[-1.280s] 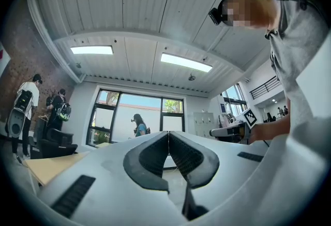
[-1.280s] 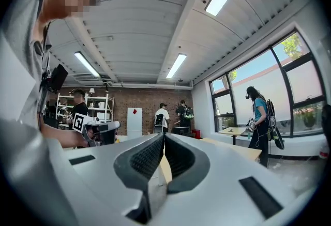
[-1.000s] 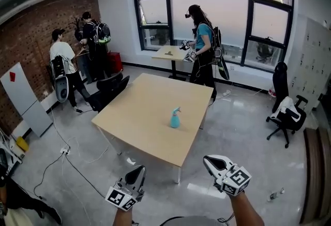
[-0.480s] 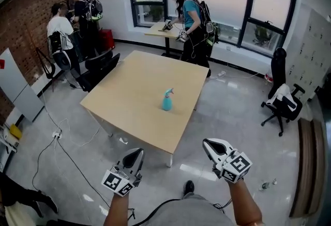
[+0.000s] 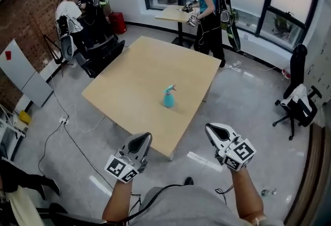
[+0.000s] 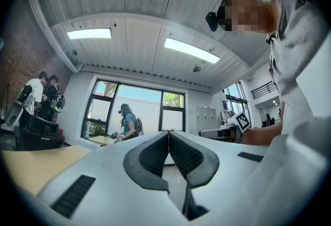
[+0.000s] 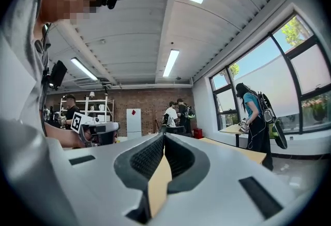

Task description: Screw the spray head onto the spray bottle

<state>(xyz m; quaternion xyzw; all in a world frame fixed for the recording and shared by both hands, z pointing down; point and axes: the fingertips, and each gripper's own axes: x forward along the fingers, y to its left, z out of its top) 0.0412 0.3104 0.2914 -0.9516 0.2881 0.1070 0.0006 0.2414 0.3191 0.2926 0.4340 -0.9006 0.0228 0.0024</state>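
A teal spray bottle [image 5: 168, 97] with its spray head on top stands upright on the tan square table [image 5: 134, 85], toward its near right side. My left gripper [image 5: 144, 139] hovers just off the table's near corner, jaws shut and empty. My right gripper [image 5: 213, 130] hangs over the floor to the right of the table, also shut with nothing in it. In the left gripper view the gripper [image 6: 168, 133] has its pads meeting at the tips; the right gripper view shows that gripper [image 7: 163, 136] the same way. Both are well short of the bottle.
Two people stand by black chairs [image 5: 98, 51] at the back left near a brick wall. Another person [image 5: 207, 5] with grippers works at a small table [image 5: 178, 13] by the windows. An office chair [image 5: 299, 108] stands at the right. Cables [image 5: 67, 132] trail over the grey floor.
The whole view has shifted closer to the table. Both grippers have advanced toward it, the left one now at its near corner. The bottle has not moved on the table.
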